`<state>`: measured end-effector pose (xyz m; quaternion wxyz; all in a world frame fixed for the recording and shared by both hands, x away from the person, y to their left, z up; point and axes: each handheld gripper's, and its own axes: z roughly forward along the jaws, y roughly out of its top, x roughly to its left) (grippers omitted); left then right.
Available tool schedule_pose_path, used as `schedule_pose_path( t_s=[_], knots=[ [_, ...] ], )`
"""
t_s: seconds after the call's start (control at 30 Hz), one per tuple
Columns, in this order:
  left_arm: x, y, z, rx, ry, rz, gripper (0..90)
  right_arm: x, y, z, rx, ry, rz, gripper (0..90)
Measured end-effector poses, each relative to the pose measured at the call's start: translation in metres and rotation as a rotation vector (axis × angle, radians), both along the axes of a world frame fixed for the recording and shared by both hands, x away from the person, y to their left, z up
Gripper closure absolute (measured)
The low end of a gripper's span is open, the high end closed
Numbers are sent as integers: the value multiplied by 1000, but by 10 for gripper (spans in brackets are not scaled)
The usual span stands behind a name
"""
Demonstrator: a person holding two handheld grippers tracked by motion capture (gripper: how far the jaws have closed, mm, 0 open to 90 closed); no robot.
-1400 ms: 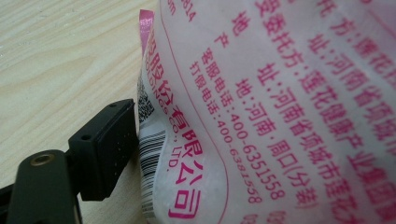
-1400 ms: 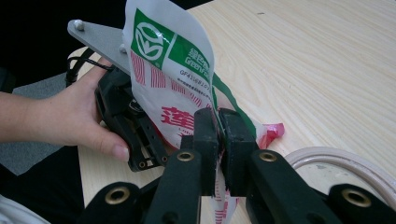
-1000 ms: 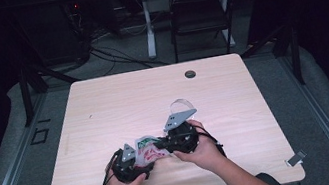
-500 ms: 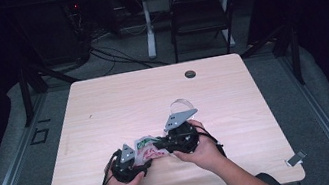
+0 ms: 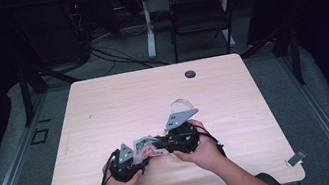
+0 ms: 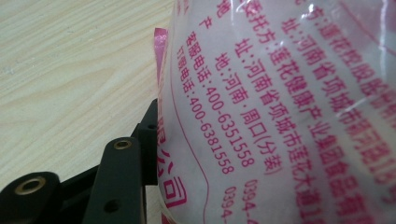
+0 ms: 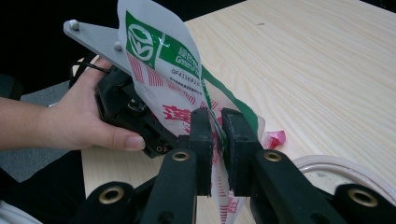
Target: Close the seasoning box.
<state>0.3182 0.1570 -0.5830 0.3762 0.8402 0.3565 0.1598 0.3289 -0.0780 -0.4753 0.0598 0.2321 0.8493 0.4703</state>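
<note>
Table (image 5: 104, 107) held everything near its front edge. Bag (image 5: 145, 146), white plastic with red and green print, hung just above the table between both grippers. Right gripper (image 7: 217, 133) had its jaws pinched tight on the bag's edge. Left gripper (image 5: 126, 161) sat against the bag's other end; jaw gap hidden by plastic, grip unclear. Tape roll (image 5: 181, 105) lay behind the right gripper.

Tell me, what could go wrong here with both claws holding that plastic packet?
The thin printed packet is clamped by the right claw and appears pinched by the left claw too, so pulling apart could tear it or spill whatever it holds. The right claw grips just a narrow edge, so the slick film might slip out. The tape roll lying close by could get knocked.
</note>
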Motion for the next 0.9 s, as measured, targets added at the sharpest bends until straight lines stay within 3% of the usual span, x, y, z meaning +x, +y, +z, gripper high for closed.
schedule_pose_path(
  t_s=[0.37, 0.7, 0.9],
  knots=[
    [-1, 1, 6, 4, -3, -10, 562, -2, -1, 4, 17, -15, -4, 794],
    [0, 4, 11, 36, -13, -11, 579, -3, -3, 8, 42, -25, -11, 764],
    [-1, 7, 15, 21, -18, 3, 581, -3, -5, 10, 56, -34, -13, 751]
  ],
)
